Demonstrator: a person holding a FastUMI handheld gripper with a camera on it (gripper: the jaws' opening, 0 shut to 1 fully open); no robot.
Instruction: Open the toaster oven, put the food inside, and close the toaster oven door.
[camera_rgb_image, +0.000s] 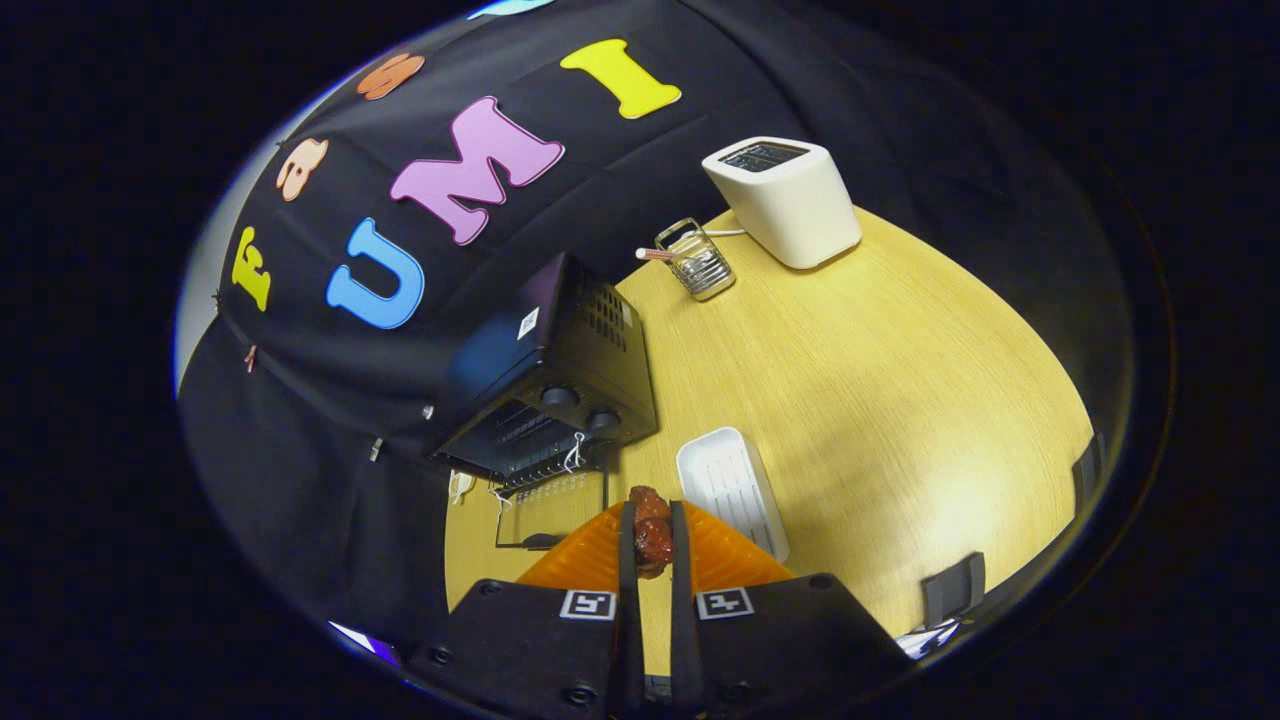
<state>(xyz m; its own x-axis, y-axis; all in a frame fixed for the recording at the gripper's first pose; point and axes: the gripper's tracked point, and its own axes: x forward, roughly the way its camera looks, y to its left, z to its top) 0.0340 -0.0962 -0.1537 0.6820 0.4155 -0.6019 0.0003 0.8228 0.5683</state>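
My gripper (651, 535) is shut on a dark red piece of food (650, 530), which sticks out between the two fingers. Just beyond the fingers stands the black toaster oven (560, 380) with its glass door (550, 510) folded down open, showing the wire rack inside. A white string hangs from the door handle. The food hangs above the table, in front of the open door and slightly to its right.
A white ribbed tray (730, 485) lies on the wooden table (880, 400) right of the fingers. Farther back stand a wire holder (698, 262) and a white slot toaster (785, 200). Black booth cloth surrounds the table.
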